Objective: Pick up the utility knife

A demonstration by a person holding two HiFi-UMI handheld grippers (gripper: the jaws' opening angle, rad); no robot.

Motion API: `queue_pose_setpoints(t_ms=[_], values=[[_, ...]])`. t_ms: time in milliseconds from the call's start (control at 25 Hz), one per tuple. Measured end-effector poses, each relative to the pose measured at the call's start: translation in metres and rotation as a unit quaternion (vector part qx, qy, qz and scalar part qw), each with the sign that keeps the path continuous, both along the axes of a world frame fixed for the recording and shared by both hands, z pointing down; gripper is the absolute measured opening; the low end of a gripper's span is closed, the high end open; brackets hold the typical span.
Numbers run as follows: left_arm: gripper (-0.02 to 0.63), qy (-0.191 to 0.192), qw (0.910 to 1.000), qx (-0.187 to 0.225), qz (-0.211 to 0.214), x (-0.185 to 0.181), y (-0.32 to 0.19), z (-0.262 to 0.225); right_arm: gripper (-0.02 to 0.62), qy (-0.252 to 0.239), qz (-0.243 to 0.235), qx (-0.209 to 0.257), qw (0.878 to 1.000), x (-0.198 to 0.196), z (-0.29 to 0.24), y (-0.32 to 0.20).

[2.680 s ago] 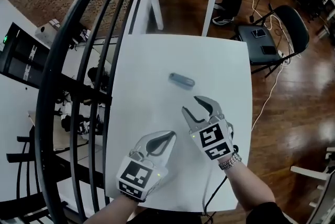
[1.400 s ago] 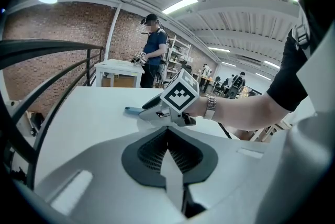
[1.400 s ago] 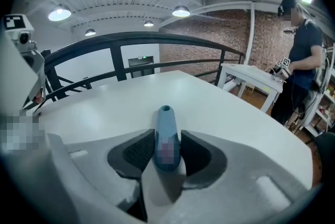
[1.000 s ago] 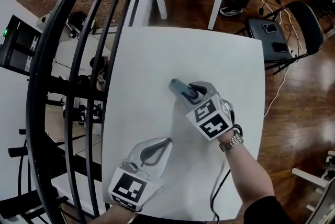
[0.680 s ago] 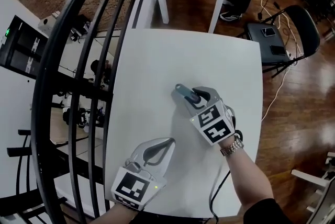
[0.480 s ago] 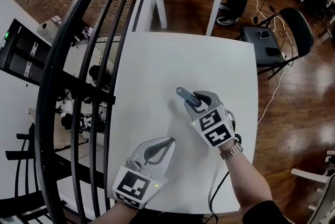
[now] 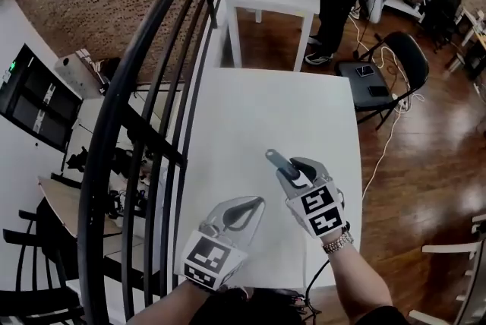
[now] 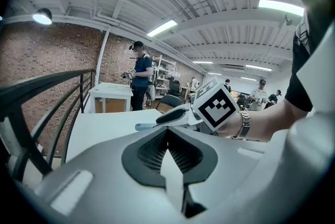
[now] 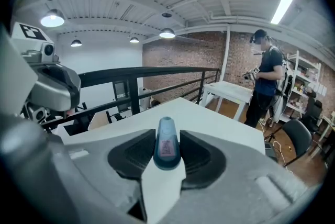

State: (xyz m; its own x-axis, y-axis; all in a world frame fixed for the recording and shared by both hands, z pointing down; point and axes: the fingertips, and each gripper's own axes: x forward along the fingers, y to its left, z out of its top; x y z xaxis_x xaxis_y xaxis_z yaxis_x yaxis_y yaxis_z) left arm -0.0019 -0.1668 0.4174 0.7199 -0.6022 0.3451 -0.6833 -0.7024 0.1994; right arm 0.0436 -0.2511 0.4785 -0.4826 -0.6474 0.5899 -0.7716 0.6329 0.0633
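Clamping the utility knife (image 9: 166, 147) from both sides, the jaws of my right gripper (image 7: 293, 168) press on its blue-grey body. The tapered end projects forward past the jaw tips.

Change of state:
1. Just under three seconds back, the knife lay flat near the middle of the white table (image 7: 250, 107), and my right jaws stood apart, short of it.
2. One second back, those jaws had closed on the knife while it was still down at the table surface.
3. Now the knife hangs over the near half of the table. The right gripper view looks along it across the tabletop, and the surface appears to lie below the knife, not touching it.

My left gripper (image 7: 253, 204) sits over the table's near edge, to the left of the right gripper. Its jaws are together with nothing between them (it takes no part in the grasp). From its view, the right gripper and the knife show above the tabletop.

Meaning for the task: I judge the pick-up to be essentially achieved, since the knife rides in the jaws rather than resting on the table. What remains is to keep the clamp steady. The grip seems to fall toward one end of the body, so the projecting length could pivot if the pressure slackens.
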Motion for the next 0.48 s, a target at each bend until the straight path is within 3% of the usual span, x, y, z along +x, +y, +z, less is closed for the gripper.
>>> queue_pose_setpoints(t_ms=[480], values=[[0.017, 0.024, 0.9978, 0.057, 0.023, -0.037, 0.09, -0.054, 0.135, -0.018, 0.069, 0.058, 0.996, -0.016, -0.076, 0.133]])
